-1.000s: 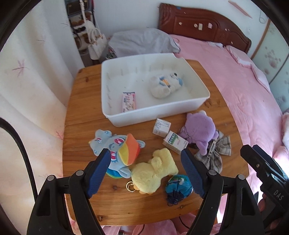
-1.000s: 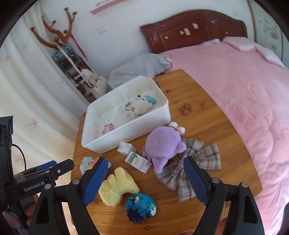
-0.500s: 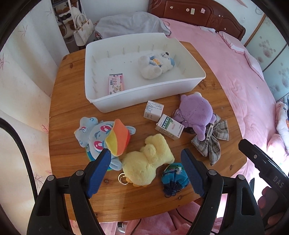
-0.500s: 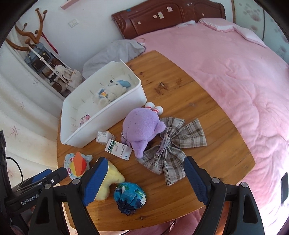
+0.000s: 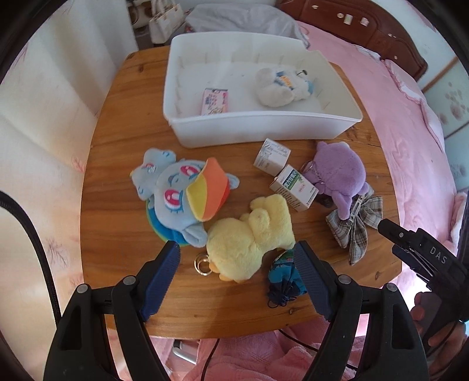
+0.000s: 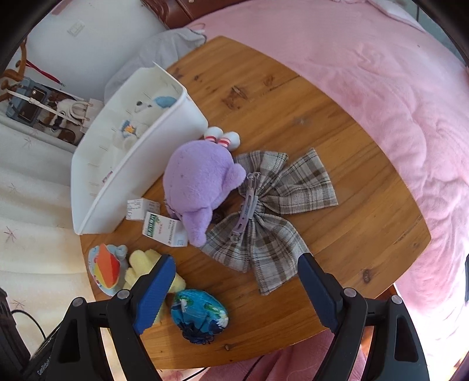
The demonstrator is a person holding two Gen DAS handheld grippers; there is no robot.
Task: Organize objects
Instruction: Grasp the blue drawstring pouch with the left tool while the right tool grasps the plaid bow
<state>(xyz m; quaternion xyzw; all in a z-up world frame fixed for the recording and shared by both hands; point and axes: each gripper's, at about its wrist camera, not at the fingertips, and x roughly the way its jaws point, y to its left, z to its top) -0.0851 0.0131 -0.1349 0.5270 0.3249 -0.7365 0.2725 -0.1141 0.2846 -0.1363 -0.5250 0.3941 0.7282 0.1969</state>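
Both the left gripper (image 5: 237,275) and right gripper (image 6: 234,281) hung with fingers apart, holding nothing. The approach step looked underway; next, closing on the yellow plush (image 5: 249,237). Four plush toys (image 5: 187,193), two boxes (image 5: 293,187), a bow (image 6: 263,205) and a pouch (image 6: 199,313) lay outside the bin (image 5: 263,129), which held two items.

beside the wooden table (image 5: 117,205), a bed under a pink quilt (image 6: 366,73) with a dark carved headboard (image 5: 366,32). at the far edge, a grey bundle of cloth (image 5: 240,20) (a pillow or folded clothing, hard to tell). further back, a white handbag (image 5: 164,17) against the wall, plus a blue-grey bag (image 6: 26,102) hanging from a wooden coat stand. along the side, pale curtains (image 5: 35,132) printed with faint pink sprigs. on the wall, 1 white switch plate (image 6: 75,28).
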